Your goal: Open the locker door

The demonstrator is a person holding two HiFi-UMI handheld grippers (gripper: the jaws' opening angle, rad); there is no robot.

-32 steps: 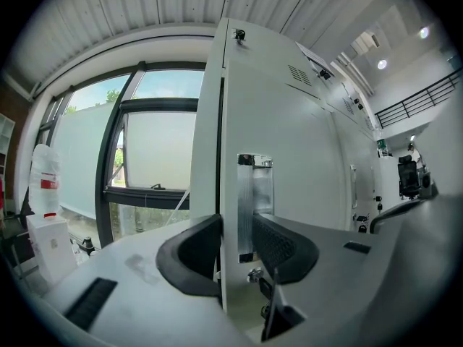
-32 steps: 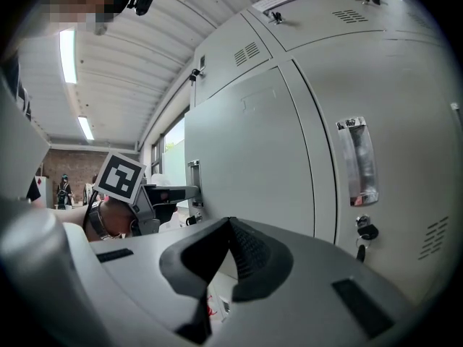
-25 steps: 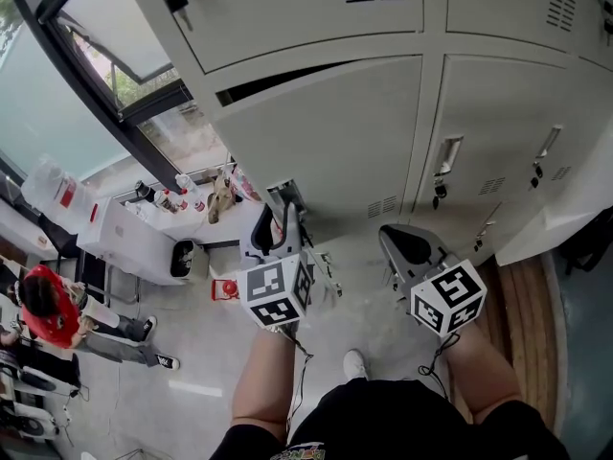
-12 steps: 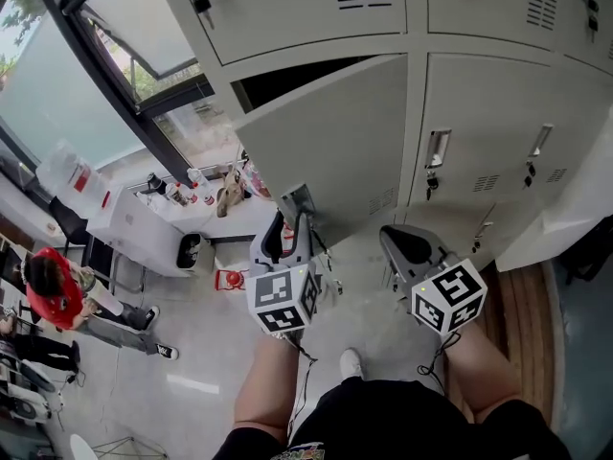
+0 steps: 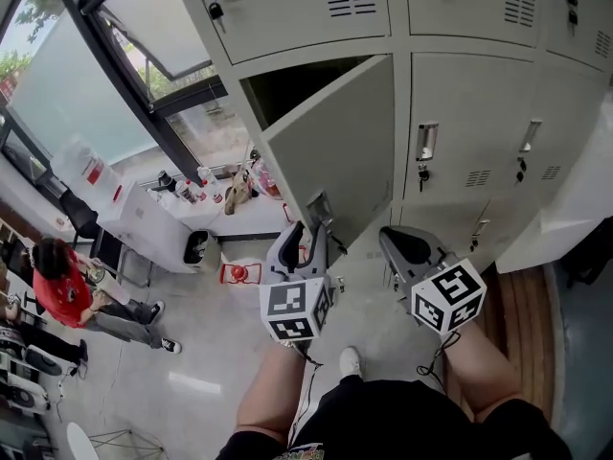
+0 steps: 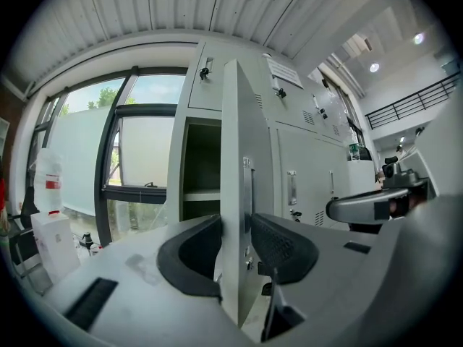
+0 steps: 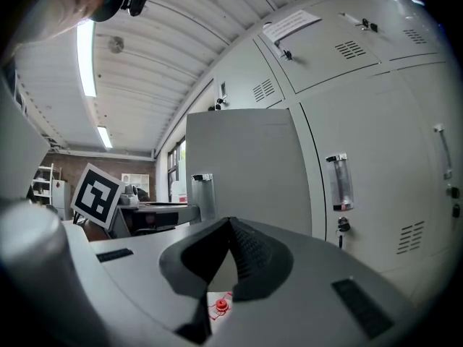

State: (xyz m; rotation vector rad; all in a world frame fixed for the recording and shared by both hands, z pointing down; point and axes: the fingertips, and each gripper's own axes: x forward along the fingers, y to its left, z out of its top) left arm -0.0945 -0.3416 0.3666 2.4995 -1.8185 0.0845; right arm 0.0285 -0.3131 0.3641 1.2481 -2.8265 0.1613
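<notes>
Grey floor and a window wall lie left of the locker bank, so that side has plenty of free space.

The locker door stands partly swung out from the bank's left column, hinged on its right edge, and the dark compartment shows behind it. It looks like thin sheet steel: stiff, light and smooth. It should turn easily on its hinges but could slip from a loose pinch.

The best hold is the free left edge by the recessed handle. The left tongs clamp exactly there, one pad on each face, having just closed a touch tighter.

Swinging wider brings the door towards the neighbouring door. The right tongs hang before it, pressed together and empty, probably in the door's path.
</notes>
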